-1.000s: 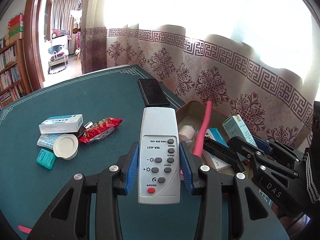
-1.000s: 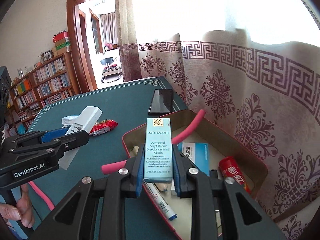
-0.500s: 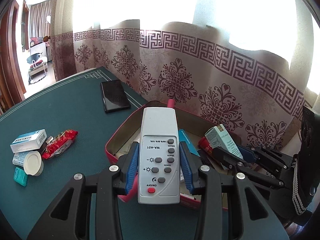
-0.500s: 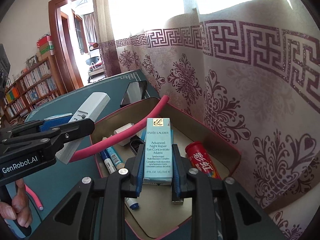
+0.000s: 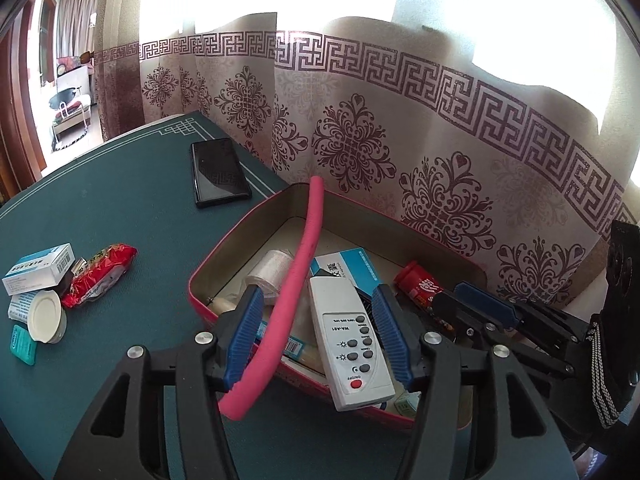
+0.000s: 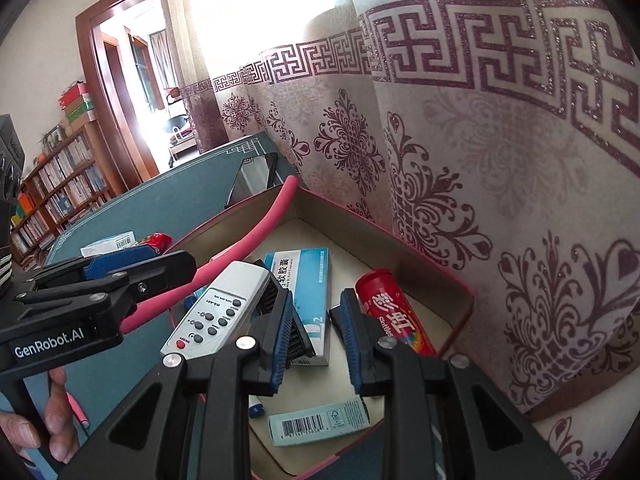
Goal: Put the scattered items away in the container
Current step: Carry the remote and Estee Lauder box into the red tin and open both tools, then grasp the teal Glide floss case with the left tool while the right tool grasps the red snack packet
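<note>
Left wrist view: the left gripper (image 5: 316,336) is opening, pads clear of the remote (image 5: 352,344), which drops into the container (image 5: 240,236) at the table's (image 5: 100,216) curtain edge.

Right wrist view: the right gripper (image 6: 314,334) stands apart and empty; its carton (image 6: 320,426) lies below, released.

Left gripper (image 5: 316,328): black frame, ribbed blue pads, silver screws, white "GenRobot.AI" marking. Right gripper (image 6: 314,334): same build.

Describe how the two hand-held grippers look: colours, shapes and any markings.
Both are black plastic frames with triangular cut-outs, silver screw heads and ribbed blue pads on the fingers. The left gripper carries white "GenRobot.AI" lettering on its side, readable in the right wrist view. The right gripper has a black-and-white braided cord near its body.
</note>
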